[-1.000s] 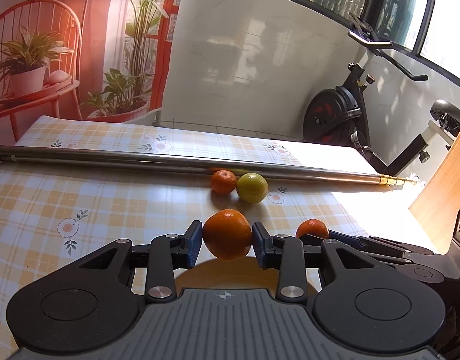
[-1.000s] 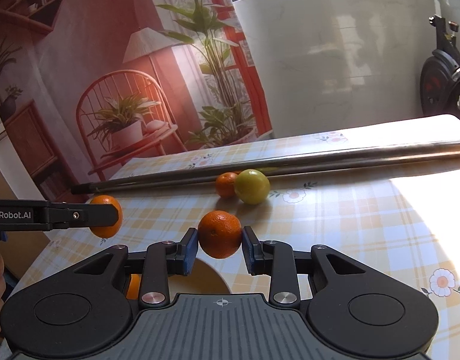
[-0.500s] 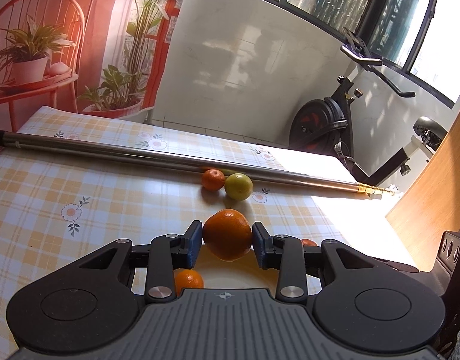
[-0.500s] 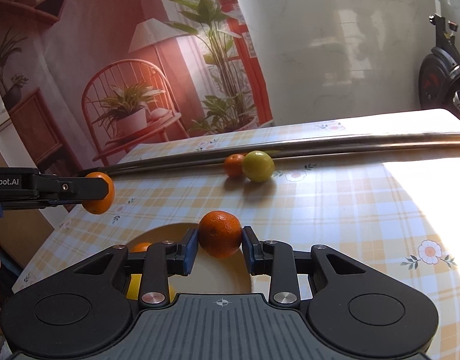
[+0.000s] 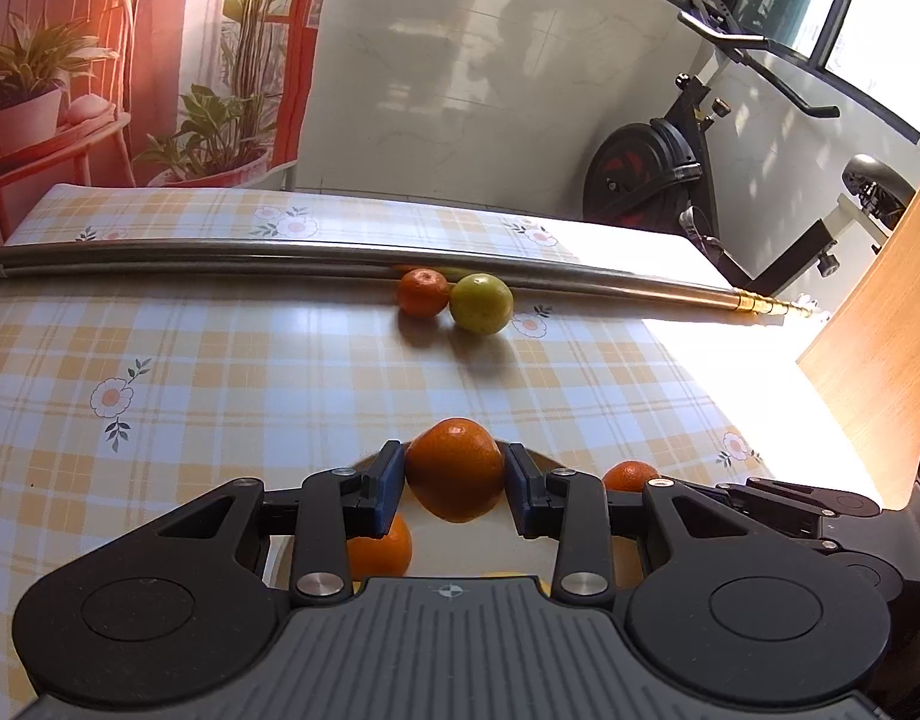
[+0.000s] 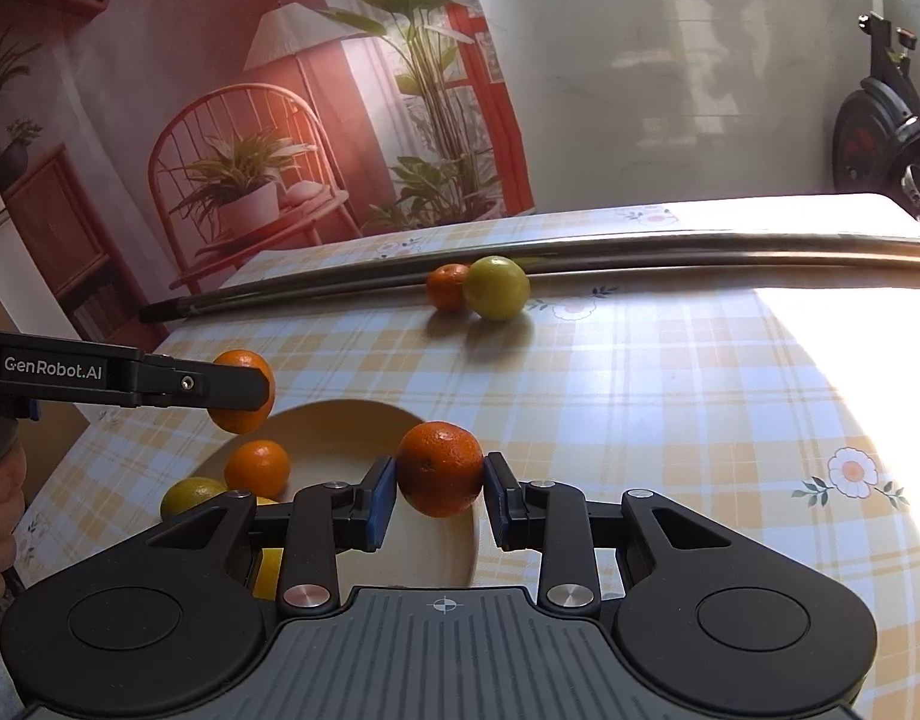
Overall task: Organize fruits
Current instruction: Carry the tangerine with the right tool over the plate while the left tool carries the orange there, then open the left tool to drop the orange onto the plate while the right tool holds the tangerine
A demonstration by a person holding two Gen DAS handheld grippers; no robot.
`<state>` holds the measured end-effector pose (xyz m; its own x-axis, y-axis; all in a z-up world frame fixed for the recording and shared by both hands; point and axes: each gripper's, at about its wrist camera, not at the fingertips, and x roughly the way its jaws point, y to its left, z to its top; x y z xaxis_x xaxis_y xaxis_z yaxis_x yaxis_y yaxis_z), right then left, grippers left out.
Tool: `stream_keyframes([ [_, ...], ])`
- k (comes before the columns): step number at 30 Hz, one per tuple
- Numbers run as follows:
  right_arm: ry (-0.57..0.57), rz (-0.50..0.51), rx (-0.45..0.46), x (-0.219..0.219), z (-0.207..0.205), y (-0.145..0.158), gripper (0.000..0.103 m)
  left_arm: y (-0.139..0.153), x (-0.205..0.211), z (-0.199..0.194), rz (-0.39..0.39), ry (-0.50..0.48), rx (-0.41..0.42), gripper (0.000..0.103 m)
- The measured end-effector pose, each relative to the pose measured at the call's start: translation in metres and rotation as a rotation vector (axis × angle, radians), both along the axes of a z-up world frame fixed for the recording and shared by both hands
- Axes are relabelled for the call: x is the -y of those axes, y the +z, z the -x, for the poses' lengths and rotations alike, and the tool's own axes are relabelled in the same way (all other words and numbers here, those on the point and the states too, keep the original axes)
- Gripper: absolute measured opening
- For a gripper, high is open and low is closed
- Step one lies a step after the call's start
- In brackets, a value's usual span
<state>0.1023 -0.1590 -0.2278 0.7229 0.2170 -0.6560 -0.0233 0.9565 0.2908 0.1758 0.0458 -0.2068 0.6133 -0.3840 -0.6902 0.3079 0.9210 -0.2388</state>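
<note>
Holding oranges [image 6: 440, 468] above a bowl [image 6: 340, 420] of citrus [image 6: 257, 468].

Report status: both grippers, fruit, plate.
Left gripper and right gripper each shut on an orange, over the plate. Two fruits remain by the metal pole. Nothing obstructing.

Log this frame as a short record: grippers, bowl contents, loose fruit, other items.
left gripper: shut on an orange, over the bowl
right gripper: shut on a second orange, over the bowl's rim
bowl contents: one mandarin, one yellow-green fruit; more yellow, partly hidden
loose fruit: small orange touching a green citrus, beside the pole
surface: checked tablecloth
</note>
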Motion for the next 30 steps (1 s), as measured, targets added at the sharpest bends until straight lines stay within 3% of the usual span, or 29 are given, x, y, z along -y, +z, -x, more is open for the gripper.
stream_keyframes([
  [9,-0.044,-0.004,0.044,0.017,0.000,0.008,0.029,-0.020,0.026,0.007,-0.006,-0.087,-0.059,0.038],
  [22,-0.072,-0.028,0.060,0.029,0.001,0.007,0.029,-0.025,0.052,0.014,-0.106,-0.218,-0.059,0.038],
  [30,-0.075,-0.033,0.065,0.030,0.003,0.008,0.029,-0.024,0.068,0.025,-0.124,-0.279,-0.042,0.038],
])
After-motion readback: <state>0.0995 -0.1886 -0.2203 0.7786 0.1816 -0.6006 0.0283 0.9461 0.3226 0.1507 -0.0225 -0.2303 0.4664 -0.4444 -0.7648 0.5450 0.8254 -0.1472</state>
